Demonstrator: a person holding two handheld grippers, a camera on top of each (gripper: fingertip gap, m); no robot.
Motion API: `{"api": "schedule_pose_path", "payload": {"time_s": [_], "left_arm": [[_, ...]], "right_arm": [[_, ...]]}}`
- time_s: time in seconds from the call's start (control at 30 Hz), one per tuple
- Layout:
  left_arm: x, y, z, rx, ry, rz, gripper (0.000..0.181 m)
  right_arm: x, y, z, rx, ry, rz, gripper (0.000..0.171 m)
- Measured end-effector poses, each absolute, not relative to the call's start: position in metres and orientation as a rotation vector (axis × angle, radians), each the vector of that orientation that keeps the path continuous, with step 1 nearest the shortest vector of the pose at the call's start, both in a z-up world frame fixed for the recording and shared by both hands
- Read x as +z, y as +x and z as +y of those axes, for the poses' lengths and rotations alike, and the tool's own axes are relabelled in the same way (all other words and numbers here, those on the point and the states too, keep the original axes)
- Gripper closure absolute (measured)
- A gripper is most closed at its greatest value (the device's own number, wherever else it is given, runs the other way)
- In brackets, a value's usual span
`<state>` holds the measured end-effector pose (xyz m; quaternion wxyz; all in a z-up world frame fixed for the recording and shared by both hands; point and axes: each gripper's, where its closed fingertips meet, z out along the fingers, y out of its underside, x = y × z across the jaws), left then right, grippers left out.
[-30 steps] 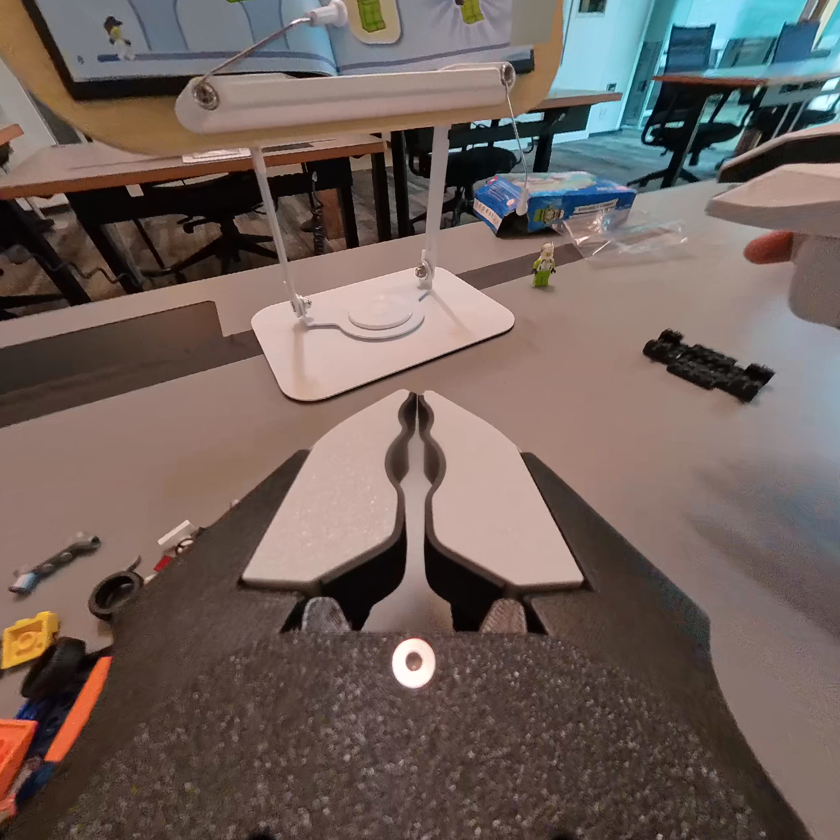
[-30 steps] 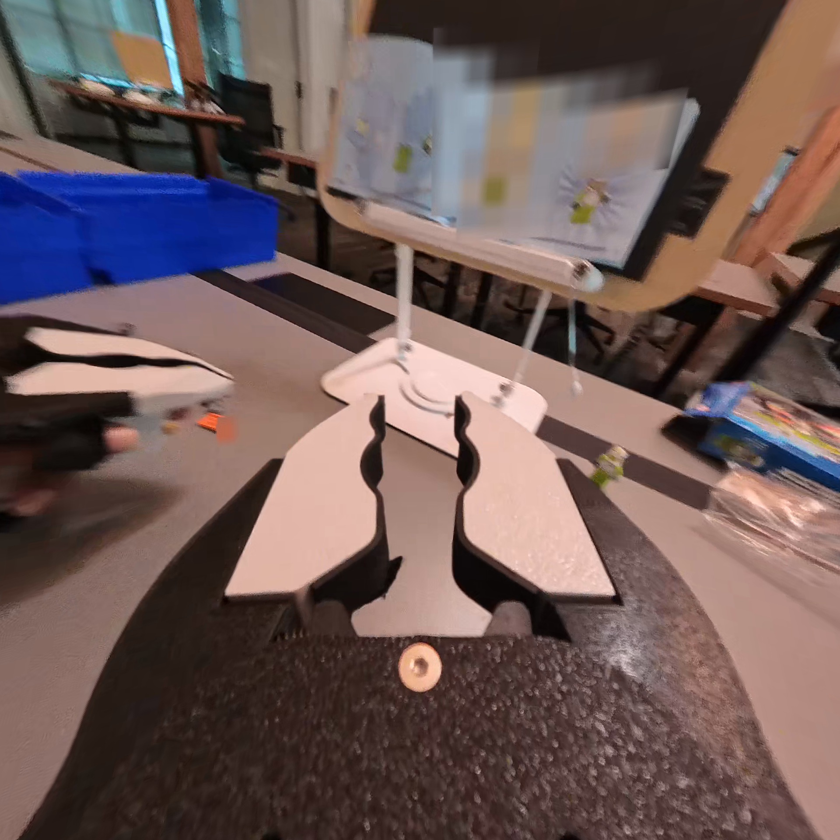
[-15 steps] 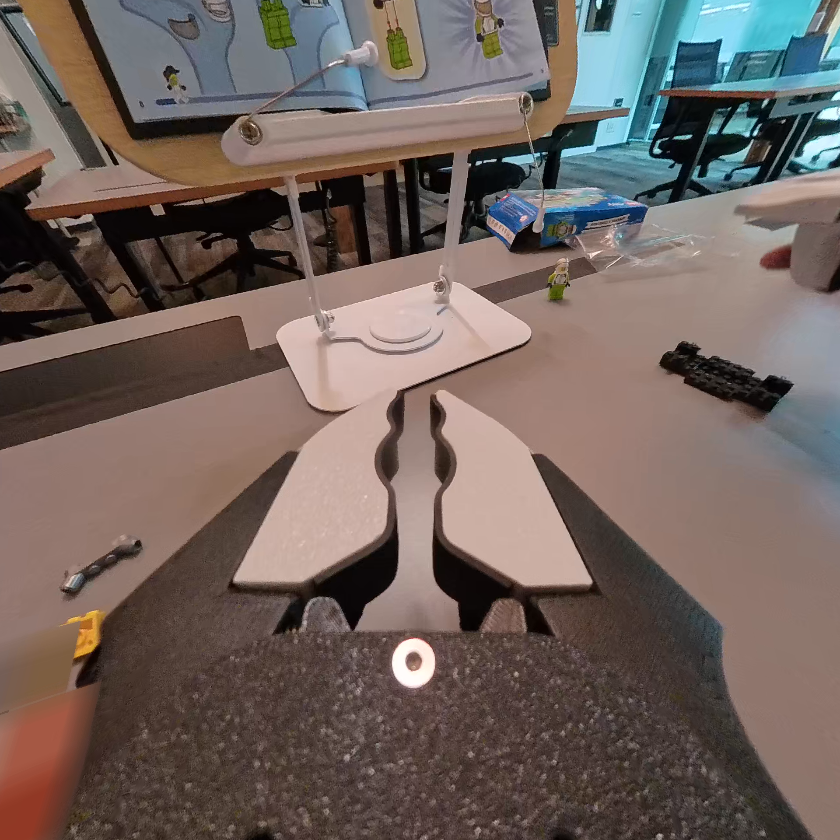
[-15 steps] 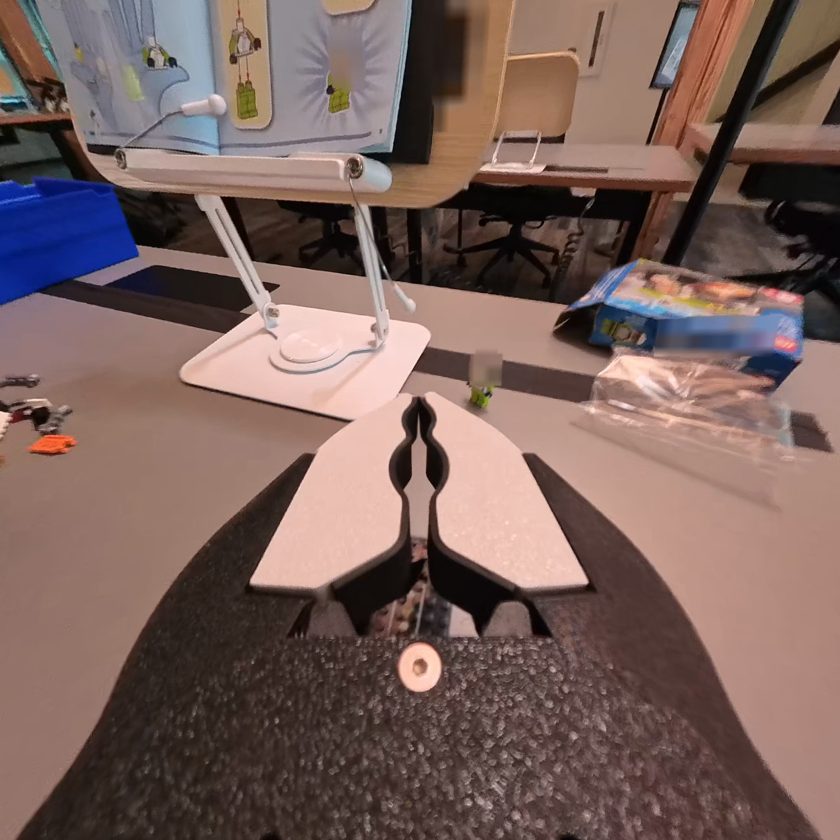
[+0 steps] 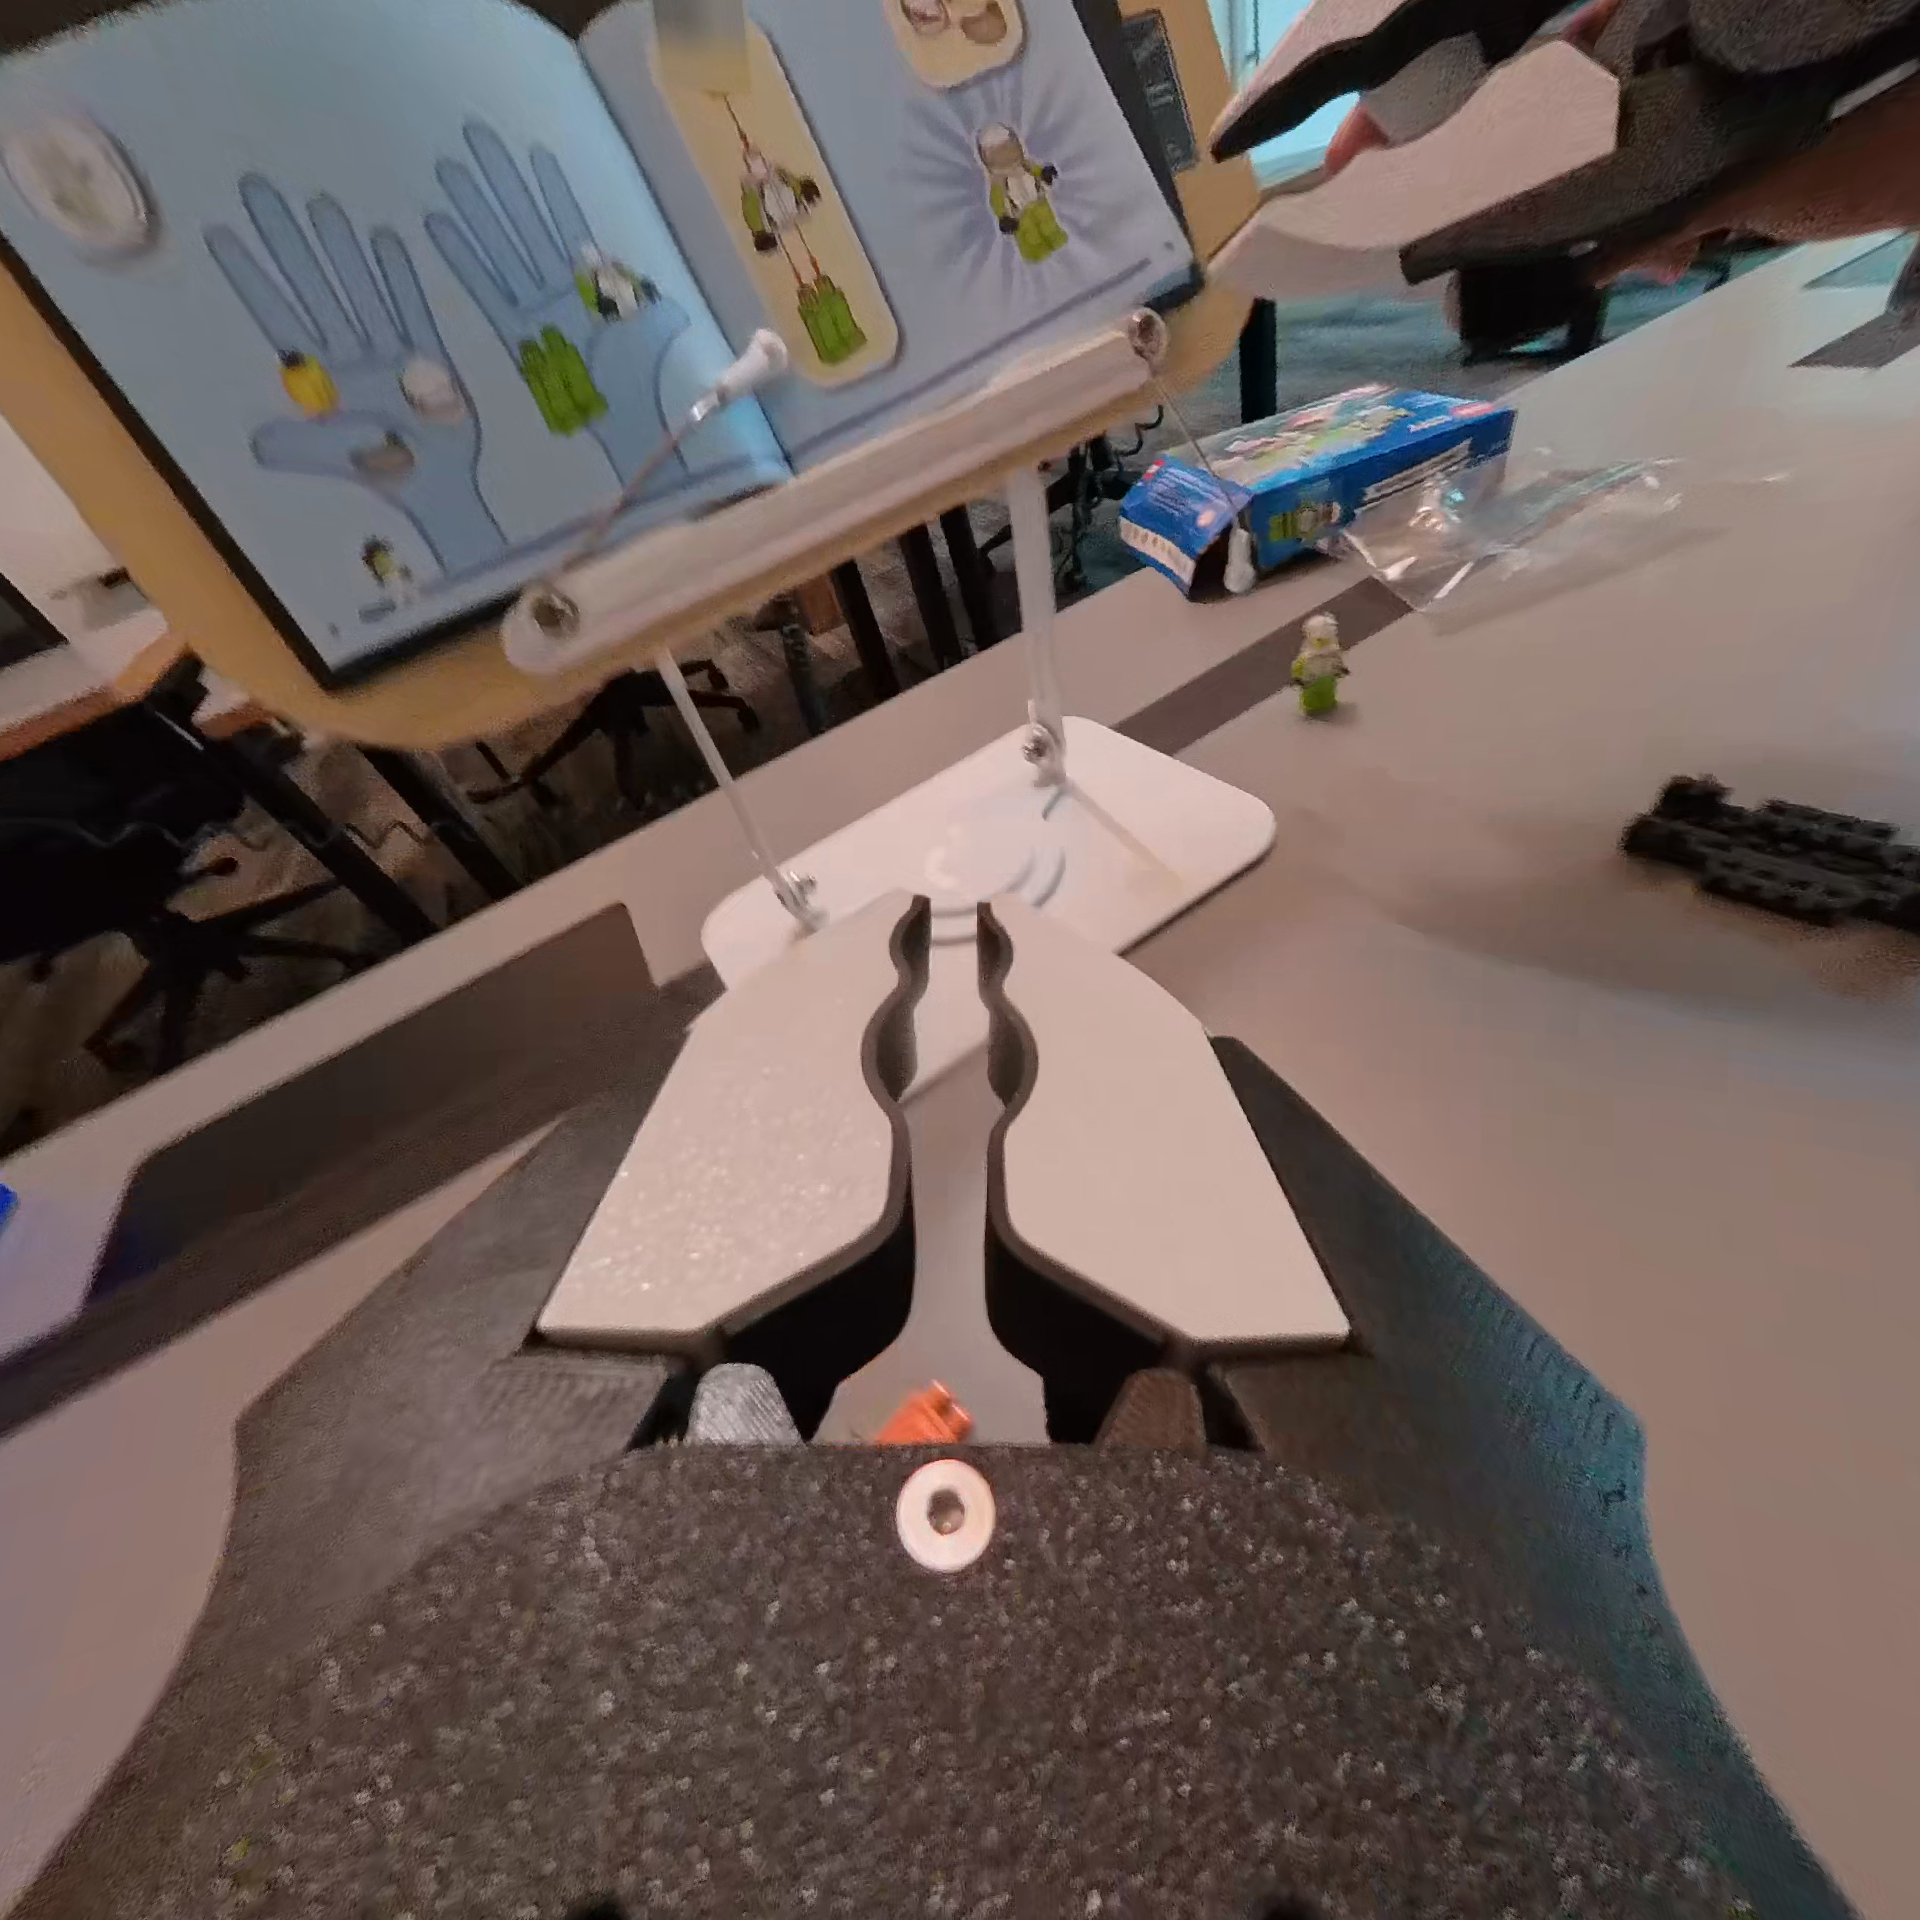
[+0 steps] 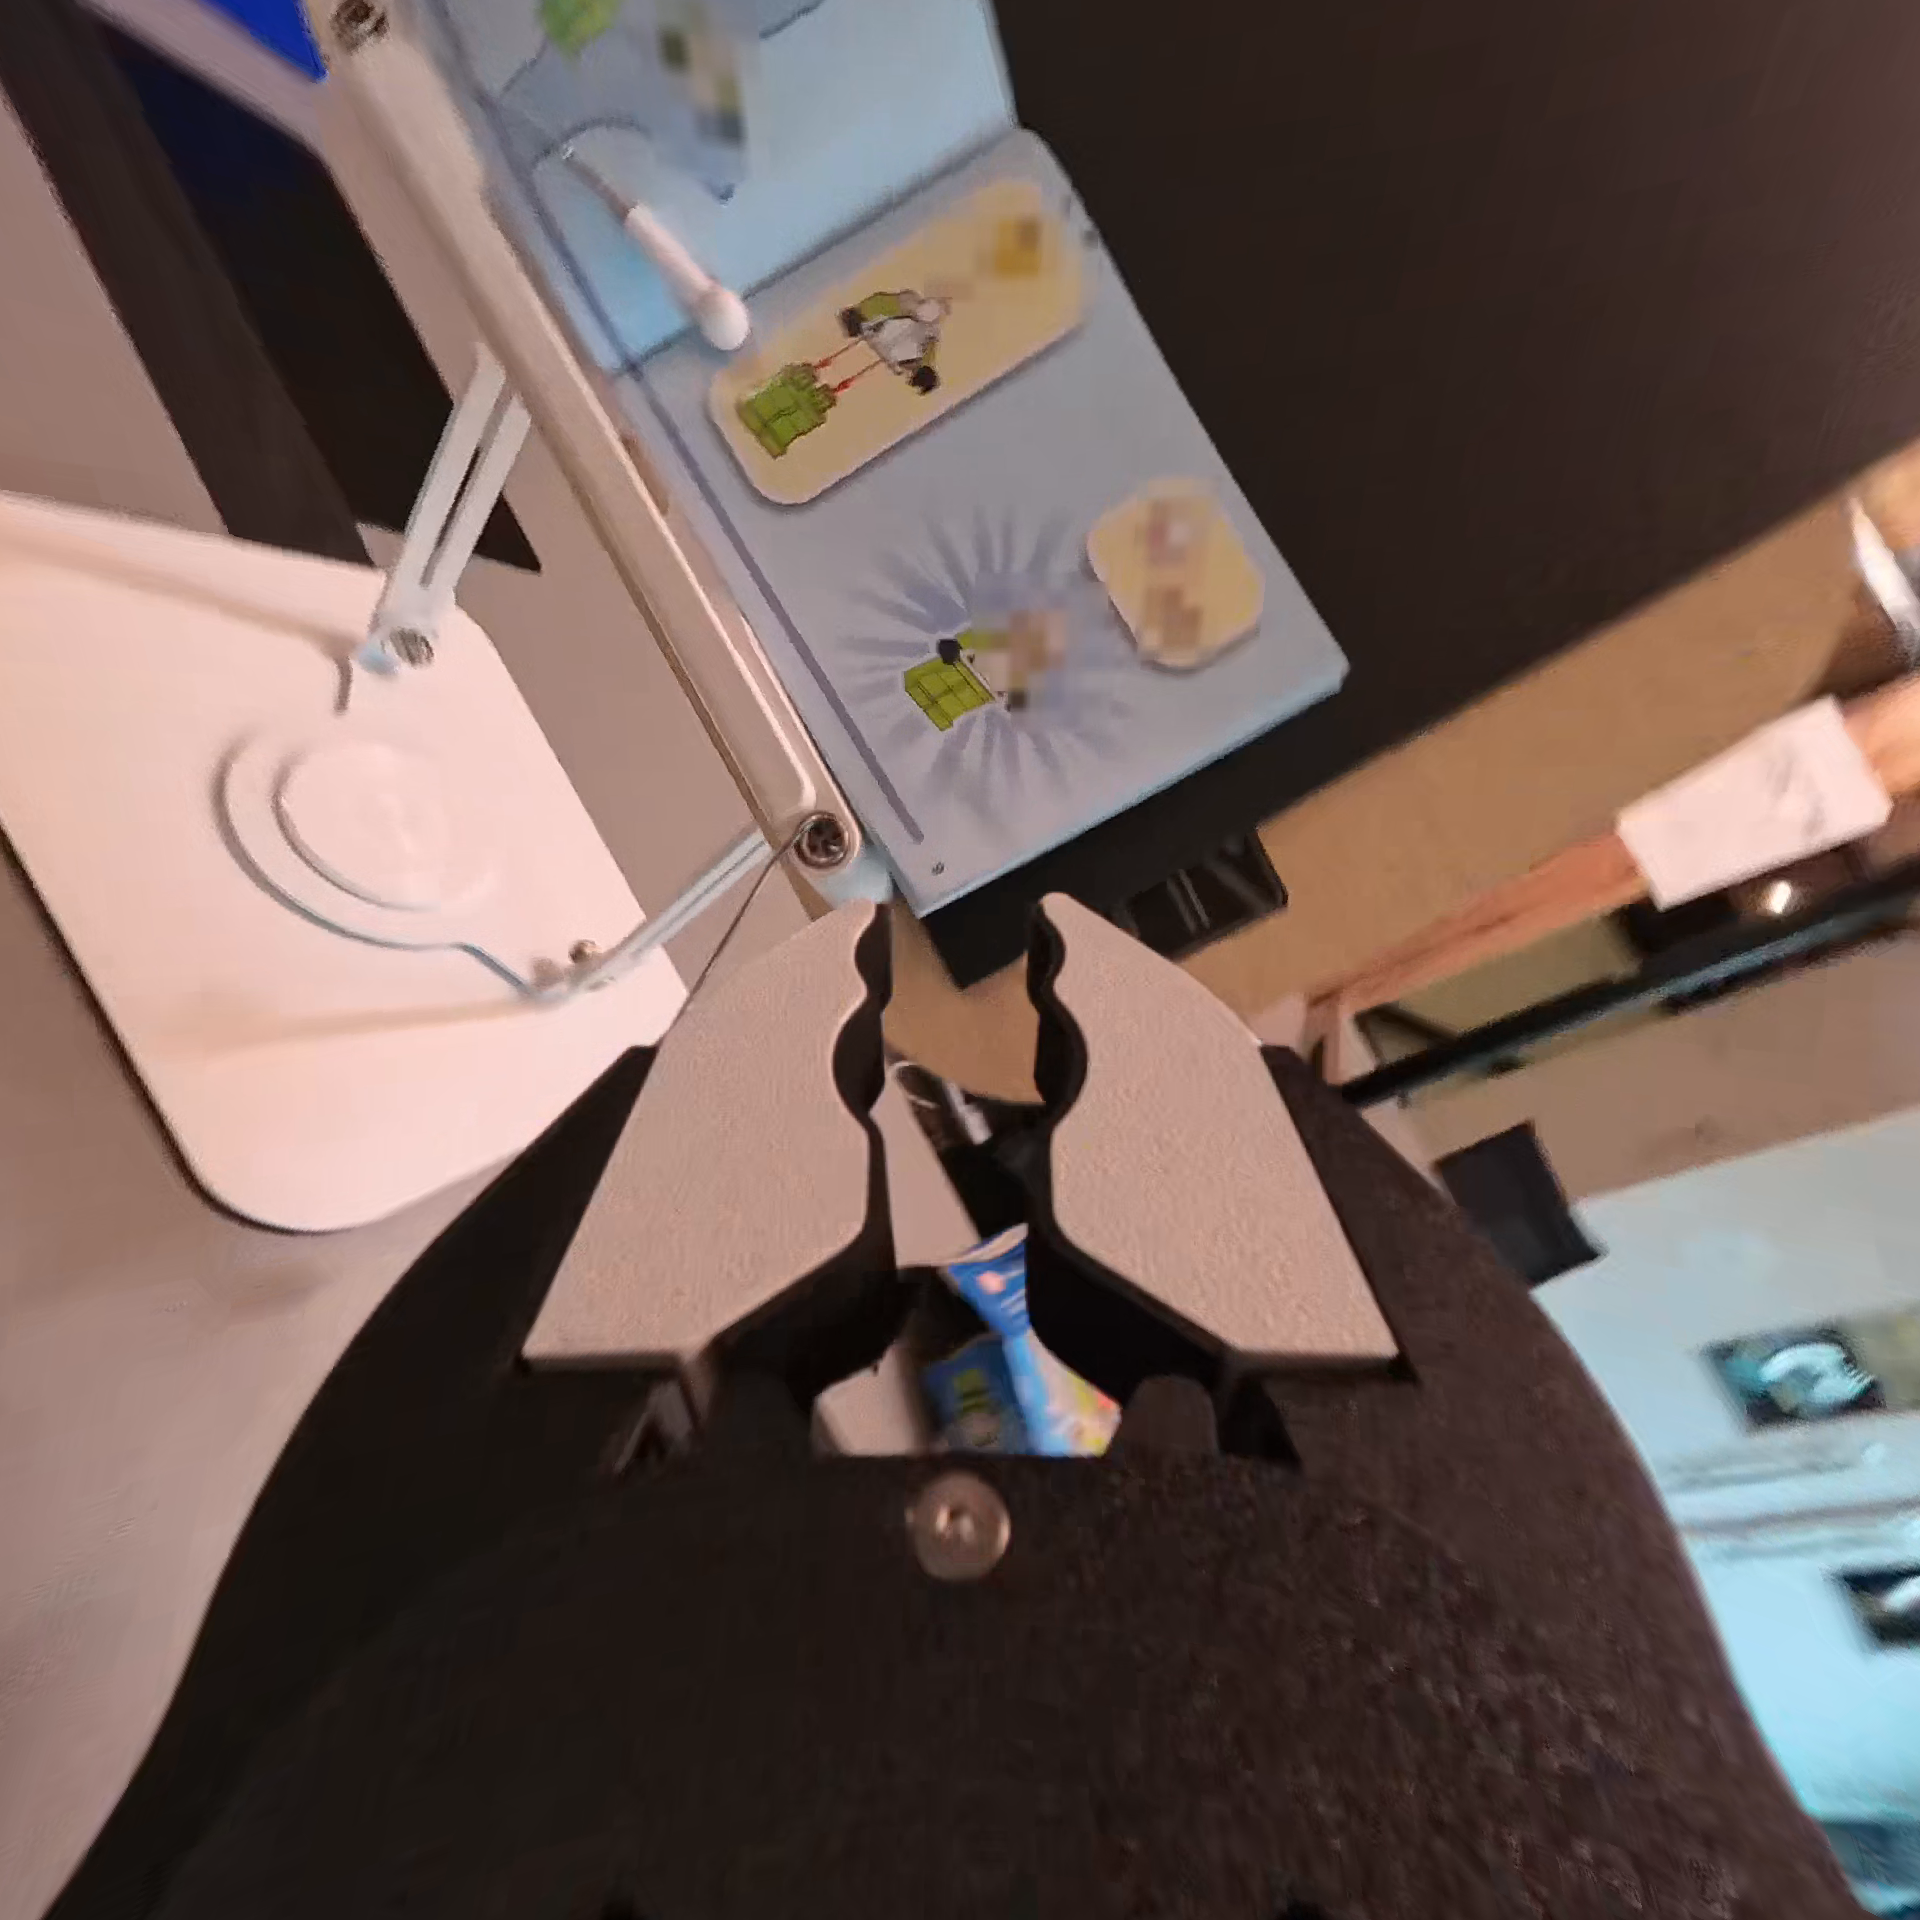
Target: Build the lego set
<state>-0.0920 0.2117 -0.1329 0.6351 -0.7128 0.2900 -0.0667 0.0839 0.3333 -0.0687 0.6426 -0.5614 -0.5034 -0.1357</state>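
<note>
The open instruction booklet (image 5: 582, 270) rests on a white stand with a tan back board. My left gripper (image 5: 951, 914) is slightly open and empty, held above the table in front of the stand base (image 5: 1122, 842). A small orange piece (image 5: 925, 1418) shows on the table under it. My right gripper (image 6: 961, 914) is open, rolled sideways, with its tips at the lower right corner of the booklet (image 6: 997, 582); it also shows in the left wrist view (image 5: 1507, 135). A green and white minifigure (image 5: 1320, 665) stands on the table. A black brick assembly (image 5: 1787, 862) lies at the right.
A blue set box (image 5: 1320, 468) and a clear plastic bag (image 5: 1538, 520) lie behind the minifigure. The stand's wire page holders (image 5: 727, 384) press on the booklet. The white stand base (image 6: 260, 831) is left of my right gripper. Desks and office chairs stand beyond the table. The tips of one gripper are about 25 centimetres away from the tips of the other. My left gripper's tips are some 15 centimetres from the small orange piece (image 5: 925, 1418). From either gripper's tips it is about 25 centimetres to the black brick assembly (image 5: 1787, 862).
My right gripper has risen from the table to the booklet's lower right corner, rolled sideways and opened. My left gripper has tilted up toward the booklet and stays slightly open.
</note>
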Motion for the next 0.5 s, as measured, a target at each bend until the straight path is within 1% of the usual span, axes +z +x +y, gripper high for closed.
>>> {"api": "schedule_pose_path", "payload": {"time_s": [0.23,0.3,0.4,0.5], "left_arm": [[-0.084,-0.096,0.285,-0.006,-1.562,0.756,0.168],[-0.081,-0.096,0.303,0.030,-1.575,0.801,0.164],[-0.078,-0.093,0.321,0.081,-1.553,0.876,0.163],[-0.075,-0.090,0.332,0.159,-1.521,0.957,0.164]], "right_arm": [[-0.073,0.068,0.344,-0.443,-1.133,-1.449,0.148],[-0.075,0.068,0.346,-0.455,-1.135,-1.487,0.150],[-0.076,0.068,0.347,-0.441,-1.151,-1.520,0.152],[-0.078,0.068,0.347,-0.449,-1.152,-1.549,0.159]]}}
